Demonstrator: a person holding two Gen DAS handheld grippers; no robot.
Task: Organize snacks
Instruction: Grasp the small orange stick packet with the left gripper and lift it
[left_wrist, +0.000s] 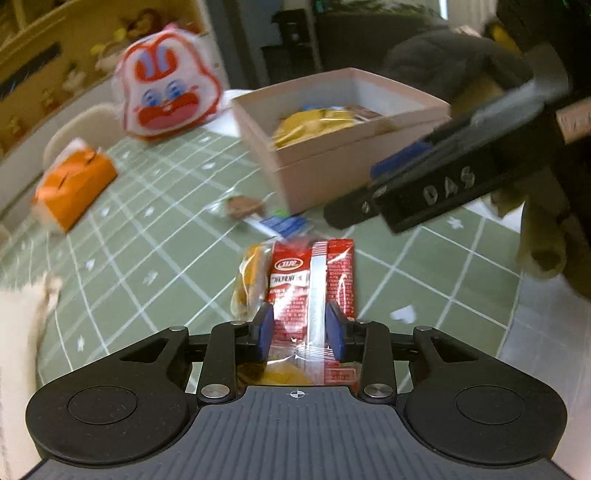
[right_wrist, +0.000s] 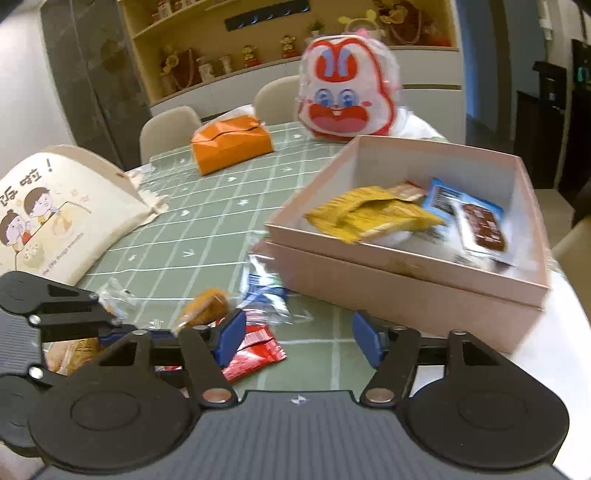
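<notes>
Straddling a red snack packet (left_wrist: 295, 280) with the left gripper (left_wrist: 299, 325): jaws partly open, a blue pad (left_wrist: 264, 328) at either side and the packet running on beneath them, wider than the gap. Cannot tell for certain whether the pads brush the wrapper; looks to lie flat on the green checked table (right_wrist: 207, 221), not lifted. Touching the packet's left side, a clear wrapper with a yellow pastry (left_wrist: 247, 280) inside. Just beyond, toward the pink box (right_wrist: 406, 291): a blue-and-clear wrapper (left_wrist: 284, 225) and a brown biscuit in clear film (left_wrist: 243, 206), both loose on the table and blurred. Hovering over the table just in front of the box with the right gripper (right_wrist: 298, 338): jaws wide, nothing between them but bare cloth, a corner of the red packet showing under the left-hand finger. Open-topped, the box, set toward the table's right edge, and already holding a crumpled yellow packet (right_wrist: 373, 214) and a blue packet with a chocolate picture (right_wrist: 476, 221), the two overlapping, with other wrappers half hidden behind. Farther back toward the far edge: an orange tissue pack (right_wrist: 231, 146) and a white-and-red rabbit-face bag (right_wrist: 347, 96), well apart from the loose snacks. At the left edge, a cream cartoon-printed bag (right_wrist: 55, 214), leaning.
</notes>
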